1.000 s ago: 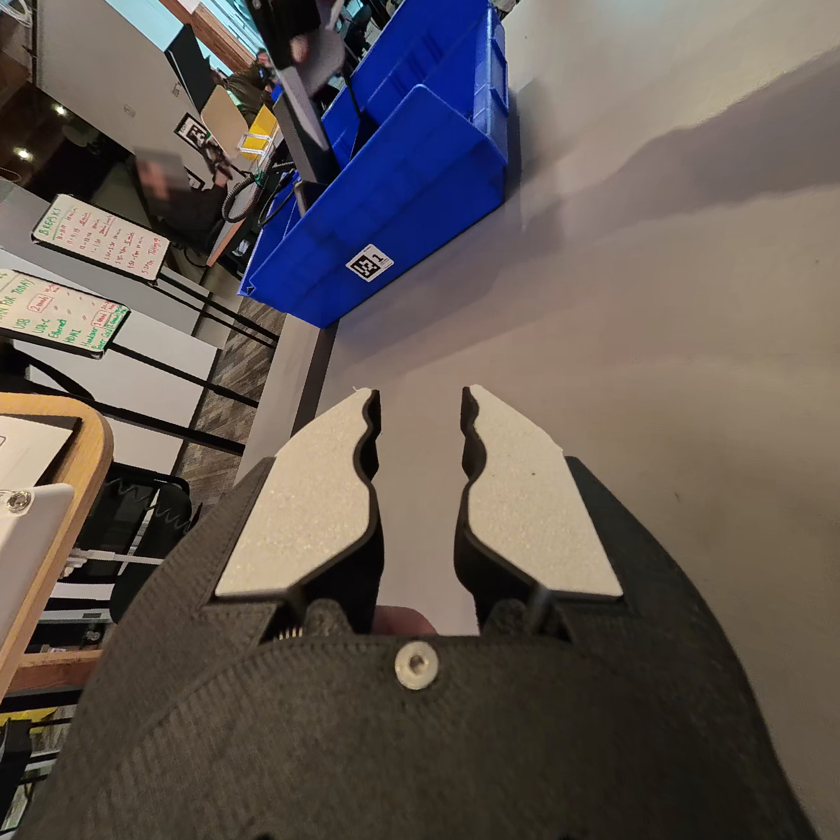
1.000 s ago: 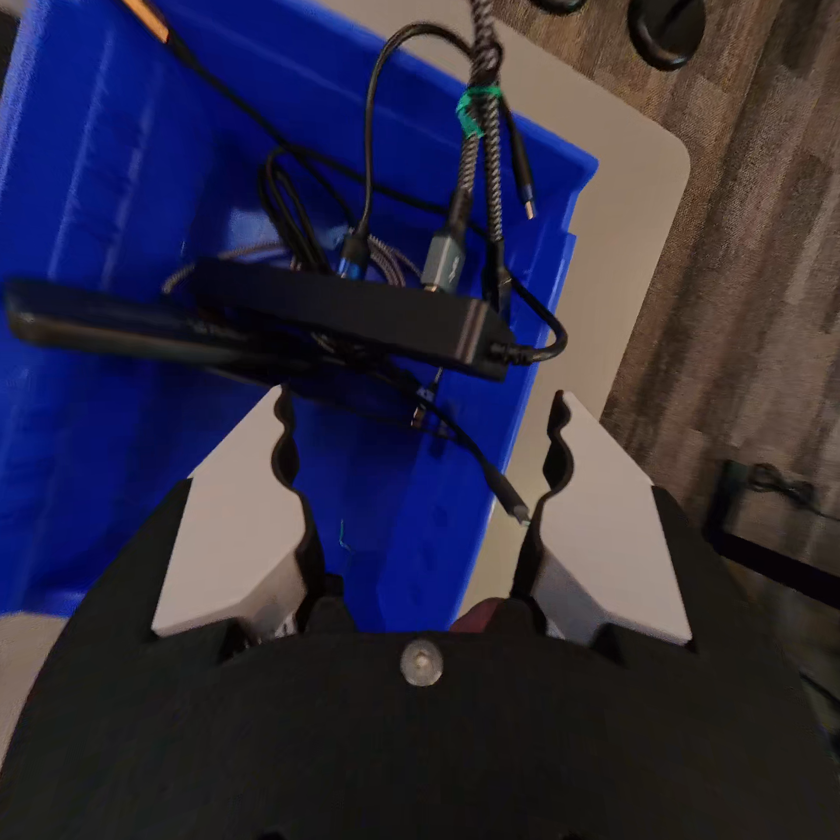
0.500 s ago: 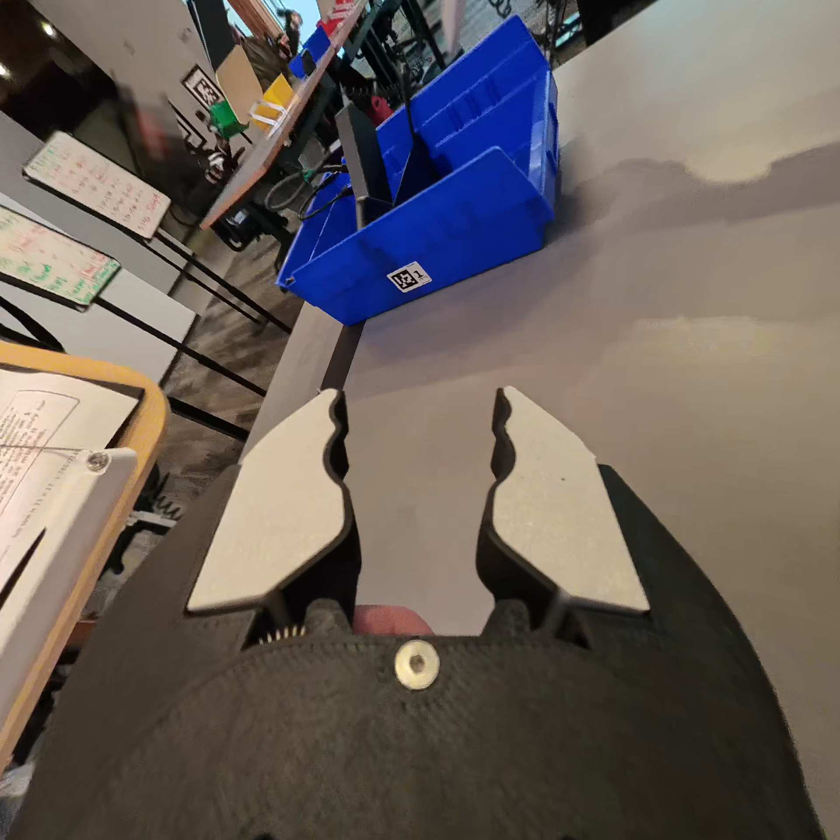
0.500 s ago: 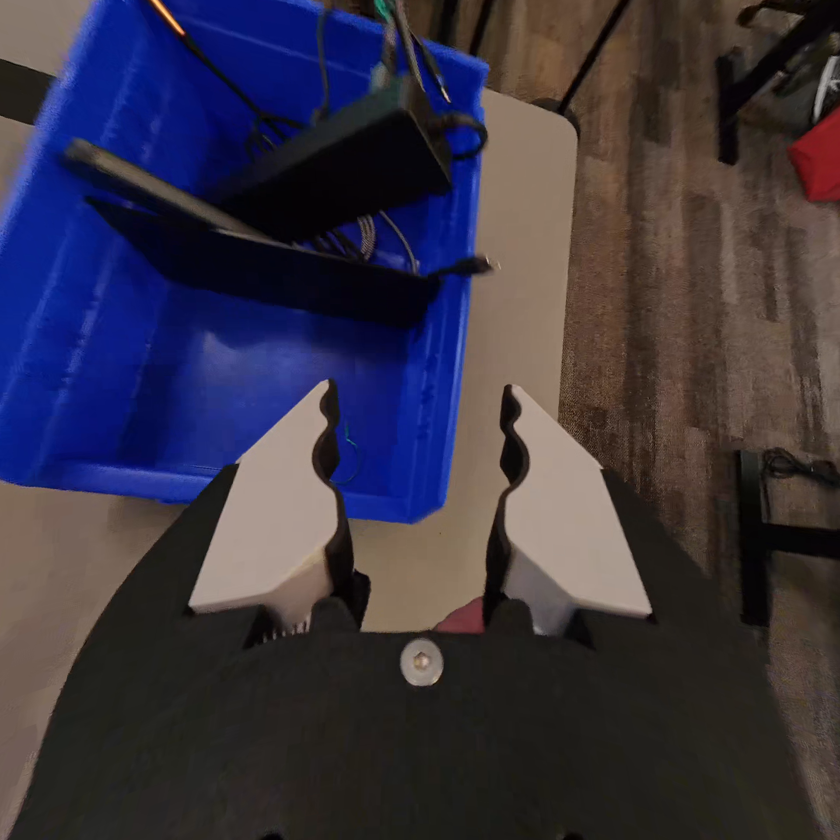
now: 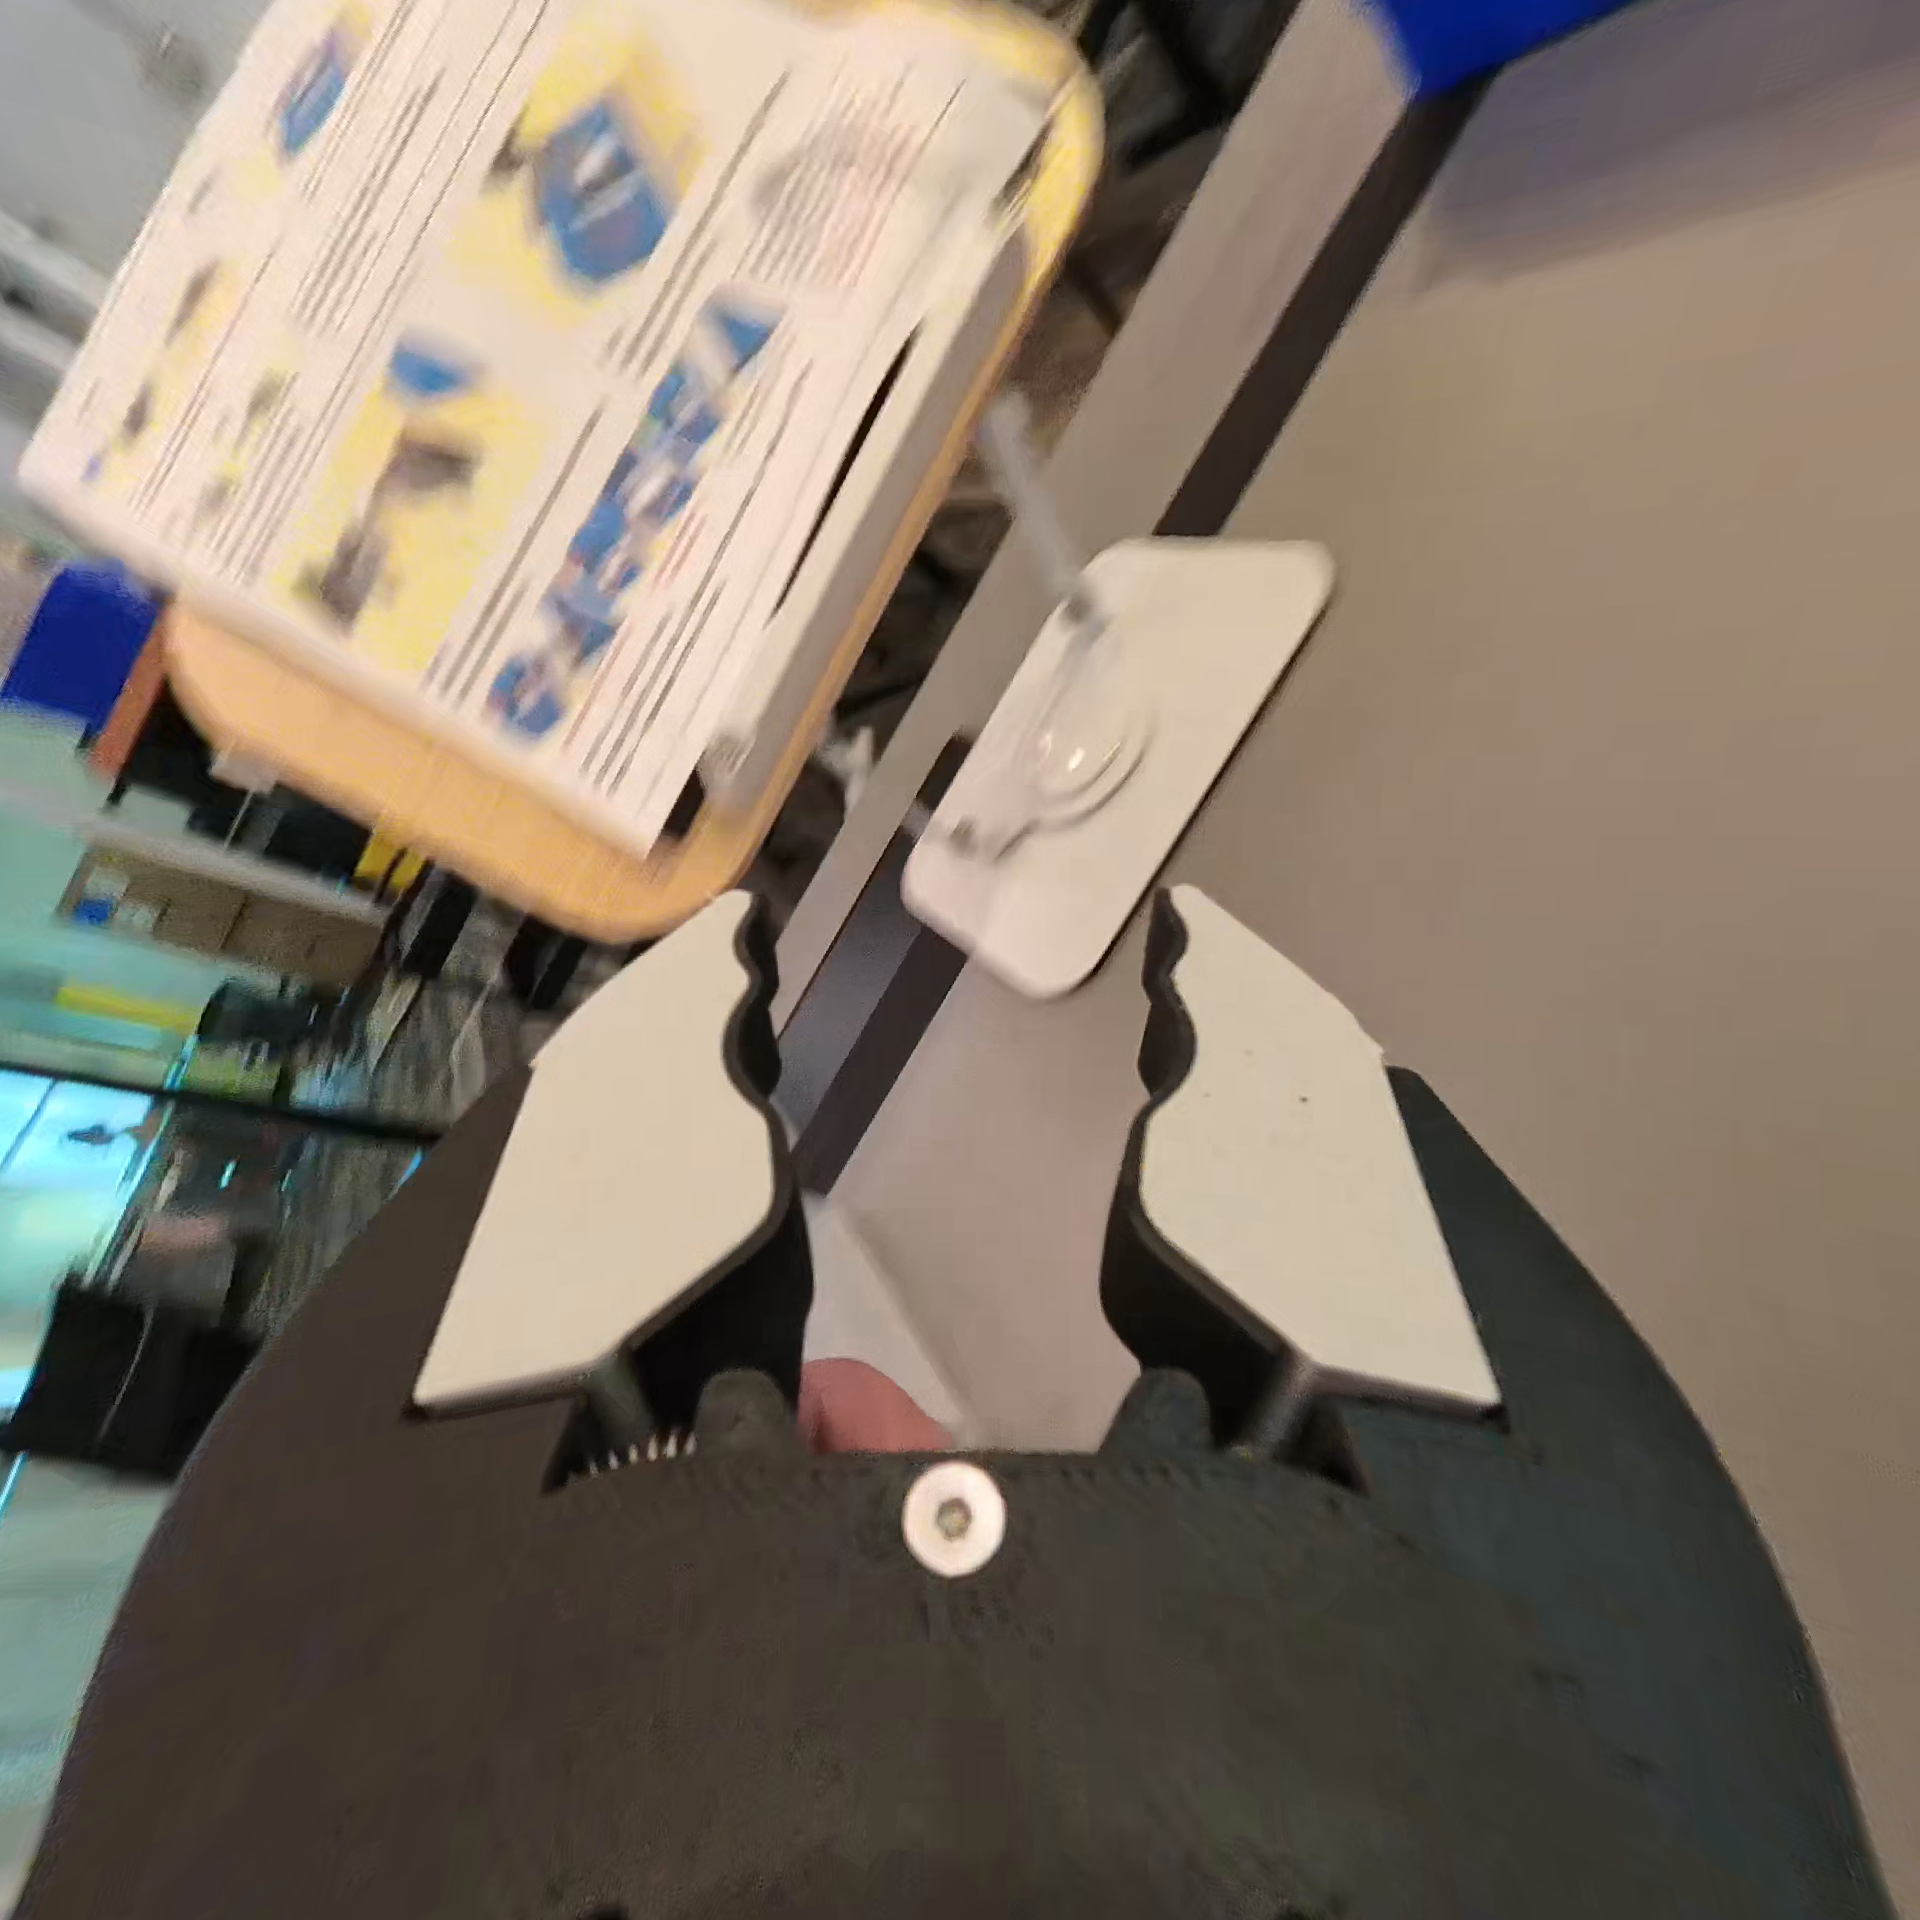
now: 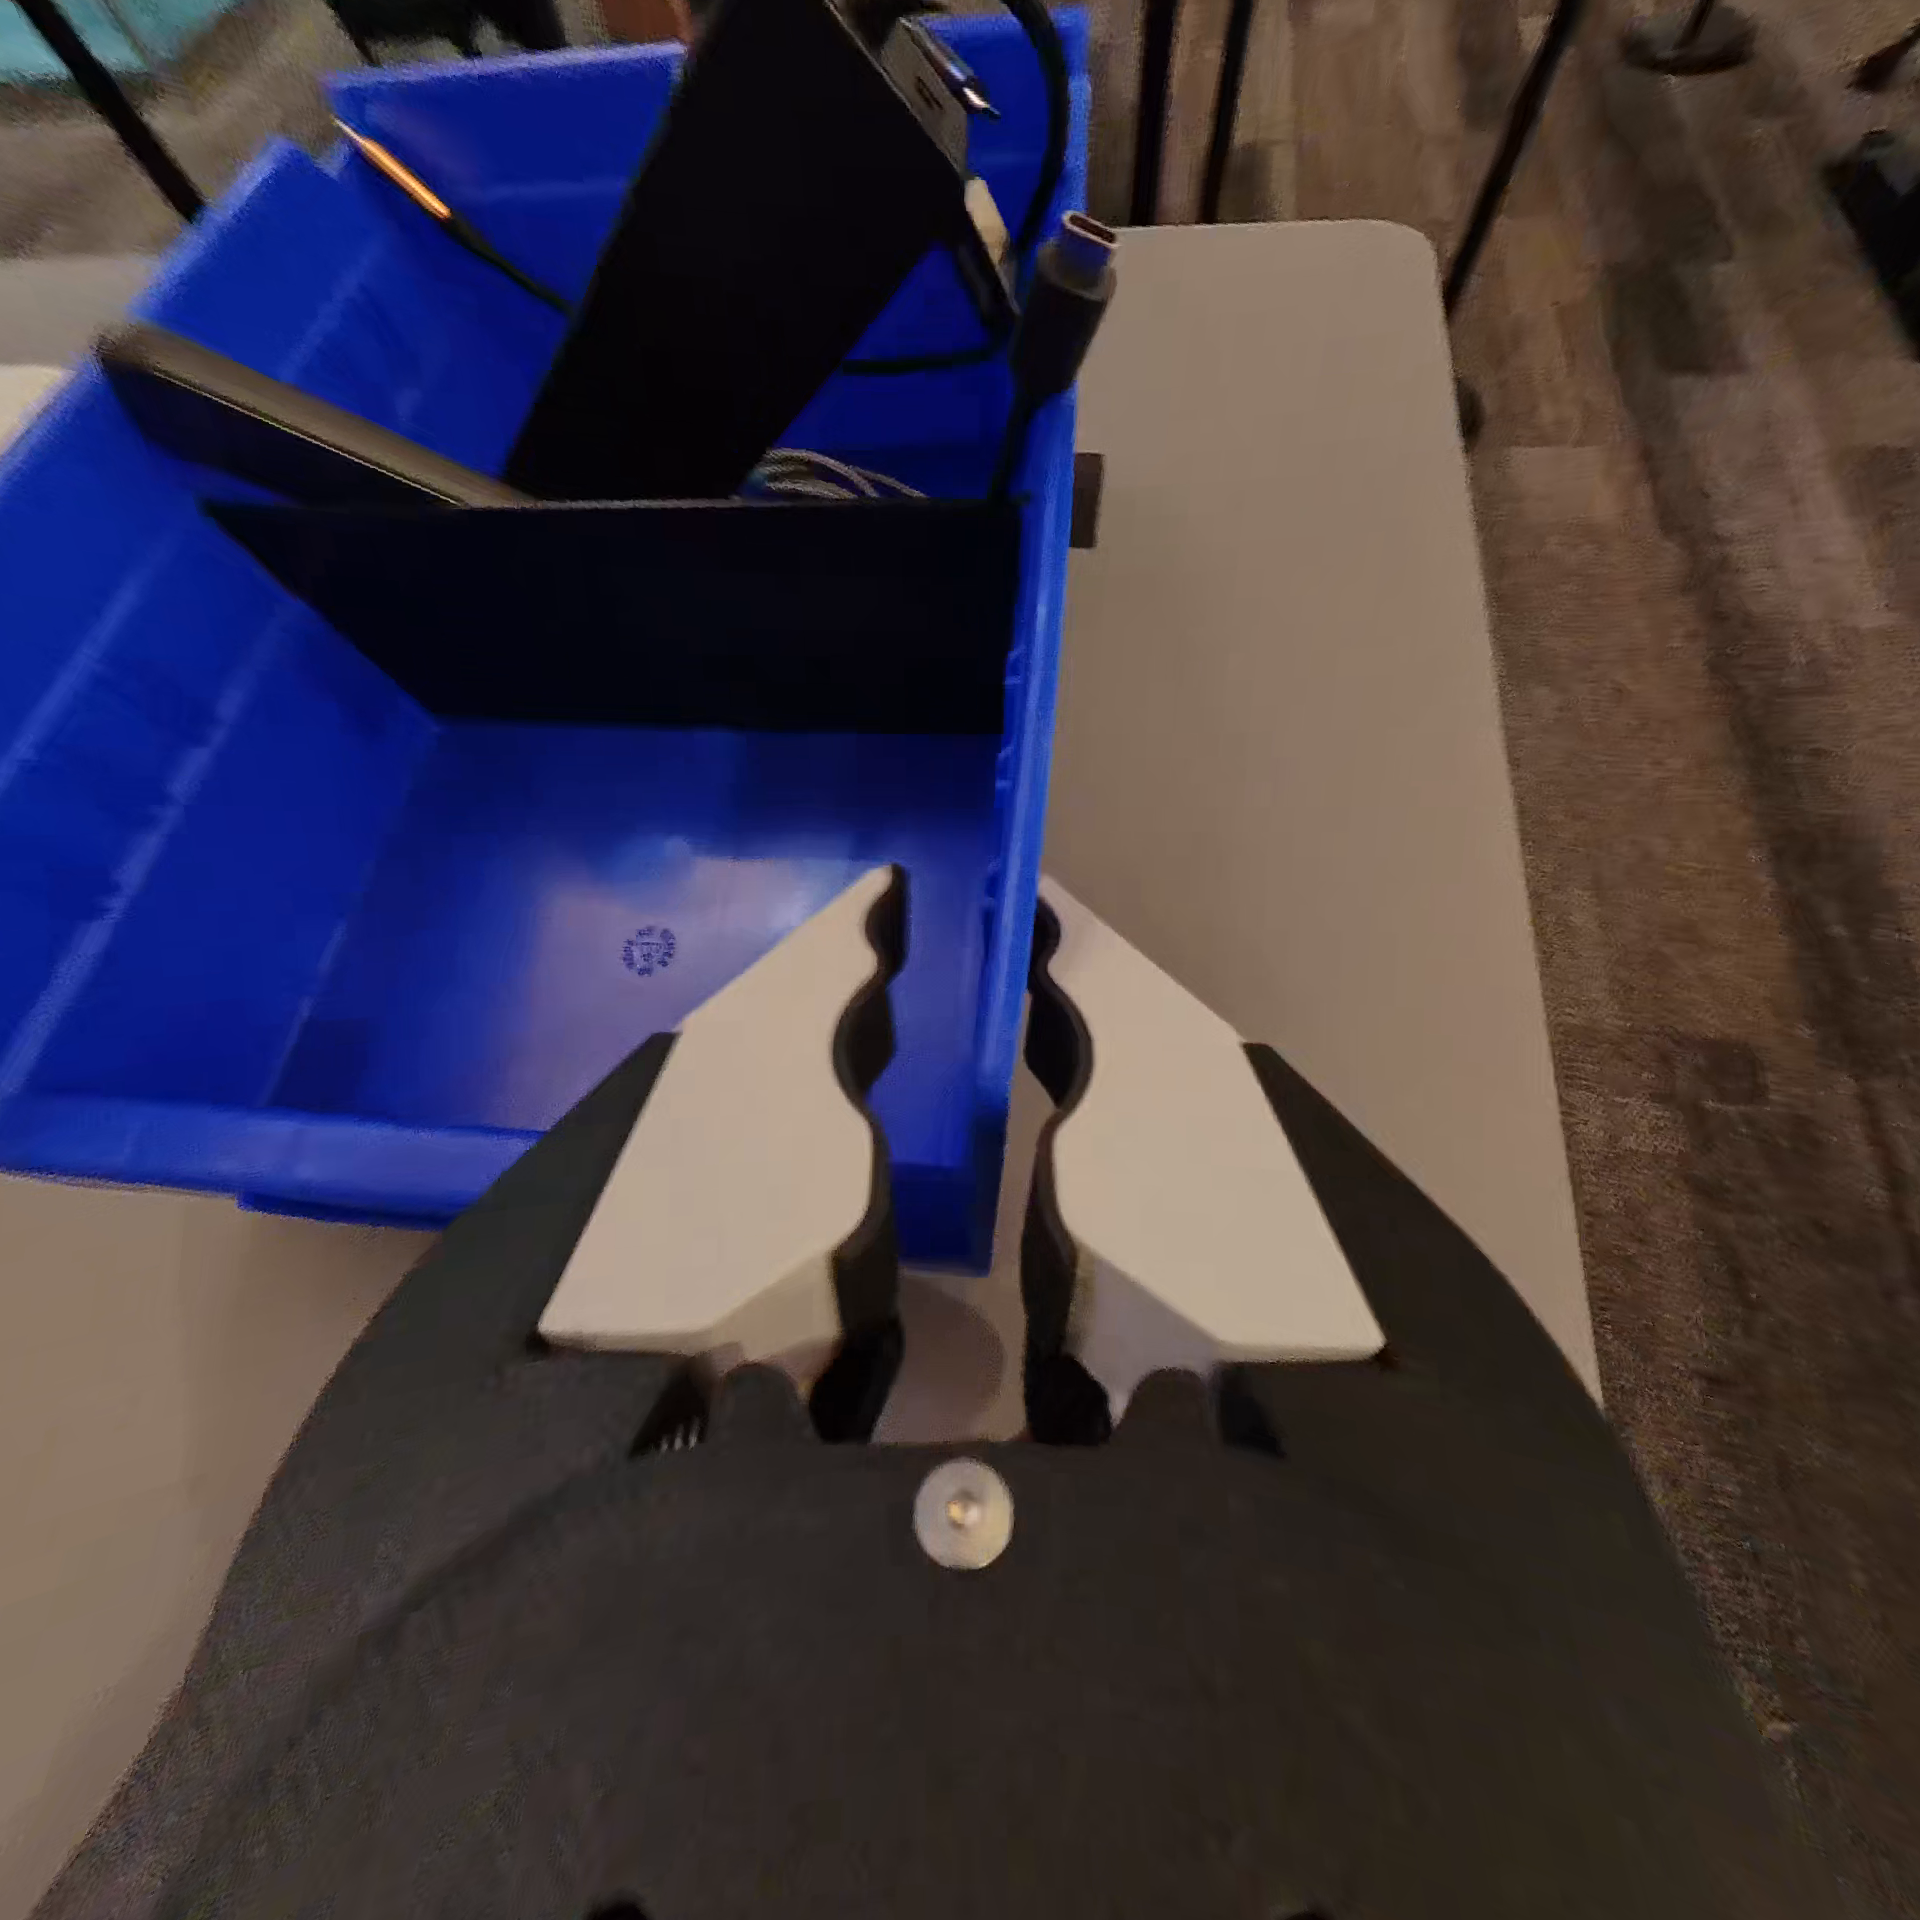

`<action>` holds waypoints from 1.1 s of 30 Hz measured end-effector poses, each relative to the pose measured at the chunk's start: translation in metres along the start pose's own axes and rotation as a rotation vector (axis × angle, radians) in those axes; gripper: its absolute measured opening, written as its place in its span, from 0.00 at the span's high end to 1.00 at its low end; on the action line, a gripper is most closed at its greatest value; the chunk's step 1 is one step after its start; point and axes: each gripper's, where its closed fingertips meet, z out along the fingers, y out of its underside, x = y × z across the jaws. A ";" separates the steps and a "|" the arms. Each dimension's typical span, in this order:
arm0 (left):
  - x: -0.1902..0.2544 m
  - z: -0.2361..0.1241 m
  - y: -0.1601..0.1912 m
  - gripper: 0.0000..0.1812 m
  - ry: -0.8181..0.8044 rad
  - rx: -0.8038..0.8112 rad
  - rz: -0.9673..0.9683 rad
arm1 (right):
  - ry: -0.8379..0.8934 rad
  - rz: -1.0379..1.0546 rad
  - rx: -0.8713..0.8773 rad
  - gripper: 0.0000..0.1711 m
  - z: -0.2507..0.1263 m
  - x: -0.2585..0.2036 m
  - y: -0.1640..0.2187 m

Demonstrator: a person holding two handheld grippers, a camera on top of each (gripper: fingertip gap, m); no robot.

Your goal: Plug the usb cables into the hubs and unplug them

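In the right wrist view a blue bin (image 6: 312, 831) stands on the grey table (image 6: 1299, 727). A black divider (image 6: 675, 613) crosses it. Behind the divider a black hub (image 6: 758, 260) leans upright with cables in its top end, and a second flat black hub (image 6: 291, 436) lies to its left. A loose USB-C plug (image 6: 1075, 270) sticks up over the bin's right rim. My right gripper (image 6: 966, 899) straddles the bin's right wall, jaws nearly closed on it. My left gripper (image 5: 956, 925) is open and empty over the table edge, away from the bin.
In the left wrist view a white plate with a clear suction cup (image 5: 1122, 748) lies at the table edge just past my fingers. A blurred printed sheet on a wooden board (image 5: 520, 364) stands at the left. Carpeted floor (image 6: 1714, 935) lies right of the table. My hands' fingertips stand some 65 centimetres from each other. The black hub (image 6: 758, 260) lies around 12 centimetres away from my right fingertips.
The left gripper has swung left, away from the bin toward the table edge and printed sheet, and opened wider. The right gripper has come down onto the bin's right wall and its jaws have narrowed.
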 end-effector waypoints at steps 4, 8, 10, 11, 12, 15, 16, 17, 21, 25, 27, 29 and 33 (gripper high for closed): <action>-0.066 -0.045 0.092 0.61 -0.215 -0.192 -0.077 | 0.031 -0.023 0.016 0.98 -0.003 0.005 -0.001; -0.117 -0.099 0.177 0.61 -0.399 -0.348 -0.174 | 0.053 -0.060 -0.012 0.98 -0.008 -0.003 0.004; -0.129 -0.121 0.217 0.62 -0.438 -0.423 -0.239 | 0.062 -0.065 -0.020 0.98 -0.012 -0.011 0.007; -0.132 -0.130 0.237 0.62 -0.448 -0.454 -0.277 | 0.067 -0.064 -0.021 0.98 -0.015 -0.015 0.009; -0.134 -0.136 0.254 0.62 -0.449 -0.472 -0.322 | 0.078 -0.059 -0.020 0.98 -0.018 -0.020 0.012; -0.131 -0.149 0.297 0.61 -0.440 -0.516 -0.446 | 0.128 -0.046 -0.014 0.98 -0.029 -0.035 0.019; -0.129 -0.151 0.308 0.59 -0.443 -0.521 -0.476 | 0.139 -0.037 -0.008 0.98 -0.032 -0.041 0.022; -0.128 -0.152 0.317 0.57 -0.443 -0.519 -0.503 | 0.150 -0.030 -0.001 0.98 -0.036 -0.047 0.025; -0.121 -0.152 0.348 0.55 -0.449 -0.533 -0.574 | 0.177 0.001 0.022 0.98 -0.052 -0.071 0.036; -0.116 -0.144 0.366 0.57 -0.424 -0.492 -0.679 | 0.168 0.010 0.040 0.97 -0.062 -0.099 0.045; -0.115 -0.137 0.364 0.59 -0.397 -0.422 -0.764 | 0.158 0.008 0.041 0.97 -0.067 -0.112 0.049; -0.111 -0.129 0.361 0.62 -0.339 -0.376 -0.825 | 0.149 -0.002 0.039 0.97 -0.070 -0.127 0.052; -0.106 -0.115 0.353 0.75 -0.267 -0.308 -0.898 | 0.118 -0.020 0.037 0.97 -0.075 -0.156 0.059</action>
